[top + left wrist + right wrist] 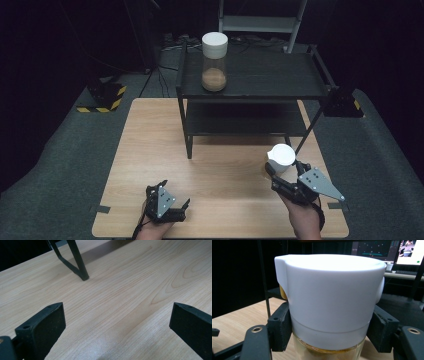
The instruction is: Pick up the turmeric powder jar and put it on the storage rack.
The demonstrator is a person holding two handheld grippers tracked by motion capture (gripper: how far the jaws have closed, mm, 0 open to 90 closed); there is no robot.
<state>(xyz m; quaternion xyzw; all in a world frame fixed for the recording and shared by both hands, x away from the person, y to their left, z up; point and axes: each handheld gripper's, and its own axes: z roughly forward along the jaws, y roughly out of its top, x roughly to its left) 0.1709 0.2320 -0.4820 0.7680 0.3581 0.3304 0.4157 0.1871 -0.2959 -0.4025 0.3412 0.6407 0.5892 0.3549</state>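
A glass jar with a white lid (281, 157) stands at the table's front right, by the rack's right leg. My right gripper (284, 167) is shut on it, one jaw on each side of the glass just under the lid. In the right gripper view the jar (329, 297) is very close, yellowish contents show at its bottom, and my right gripper (329, 327) clasps it. My left gripper (176, 194) rests near the front left of the table, open. Bare wood lies between the jaws of my left gripper (117, 317).
A black two-tier rack (270, 75) stands at the back of the wooden table (210, 150). A taller white-lidded jar (214, 61) with brown contents sits on its top tier. One rack leg (80, 262) stands ahead of the left gripper. Dark floor surrounds the table.
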